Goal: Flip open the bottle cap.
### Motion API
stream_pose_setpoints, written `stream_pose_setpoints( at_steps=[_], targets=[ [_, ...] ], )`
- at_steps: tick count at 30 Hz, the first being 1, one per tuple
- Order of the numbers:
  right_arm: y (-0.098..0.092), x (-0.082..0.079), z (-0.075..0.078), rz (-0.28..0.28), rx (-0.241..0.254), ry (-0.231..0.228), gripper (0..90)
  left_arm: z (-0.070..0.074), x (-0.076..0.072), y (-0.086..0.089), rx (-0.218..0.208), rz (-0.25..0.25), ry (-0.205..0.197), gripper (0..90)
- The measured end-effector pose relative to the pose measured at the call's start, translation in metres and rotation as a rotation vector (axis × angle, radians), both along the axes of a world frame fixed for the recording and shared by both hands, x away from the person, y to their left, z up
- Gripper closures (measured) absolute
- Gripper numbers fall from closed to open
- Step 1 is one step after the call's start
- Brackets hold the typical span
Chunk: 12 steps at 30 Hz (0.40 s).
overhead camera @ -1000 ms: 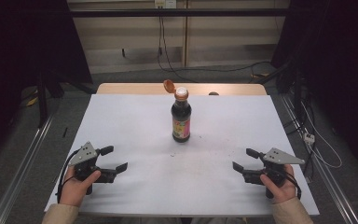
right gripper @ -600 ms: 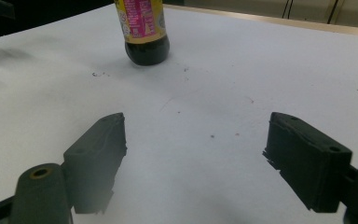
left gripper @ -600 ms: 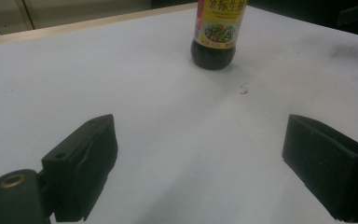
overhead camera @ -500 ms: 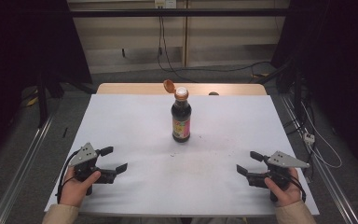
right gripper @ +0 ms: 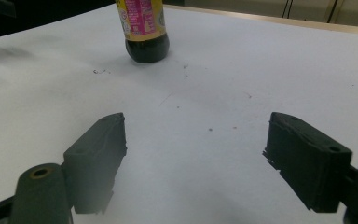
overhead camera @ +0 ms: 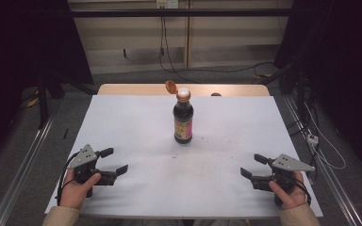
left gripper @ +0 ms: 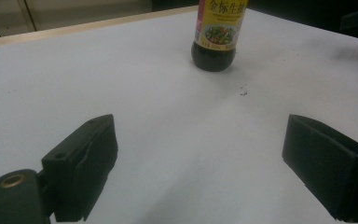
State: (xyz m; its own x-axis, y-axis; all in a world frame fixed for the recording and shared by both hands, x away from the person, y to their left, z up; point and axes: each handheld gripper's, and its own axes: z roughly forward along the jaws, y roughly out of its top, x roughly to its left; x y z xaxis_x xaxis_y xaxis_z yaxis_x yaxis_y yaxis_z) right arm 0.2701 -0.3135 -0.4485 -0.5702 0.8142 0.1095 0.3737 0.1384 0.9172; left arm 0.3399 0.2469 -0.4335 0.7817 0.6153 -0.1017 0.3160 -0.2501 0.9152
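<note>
Sauce bottle (overhead camera: pixel 183 117) untouched; left gripper (overhead camera: pixel 113 160) and right gripper (overhead camera: pixel 253 165) jaws wide, empty

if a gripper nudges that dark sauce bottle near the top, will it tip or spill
Probably tips: the bottle stands tall on a narrow base. It looks nearly full, so likely heavy. Its orange flip cap is open, so spilling seems likely.

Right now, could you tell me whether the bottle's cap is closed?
No, the orange flip cap stands hinged open beside the bottle mouth in the high view.
</note>
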Motion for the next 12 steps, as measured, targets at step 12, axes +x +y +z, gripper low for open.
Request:
stream_pose_setpoints(
  at_steps=[12],
  targets=[
    [0.0012, 0.0003, -0.0019, 0.006, 0.005, 0.006, 19.8, -0.0031, 0.0010, -0.0029, 0.006, -0.006, 0.010, 10.2]
  ],
)
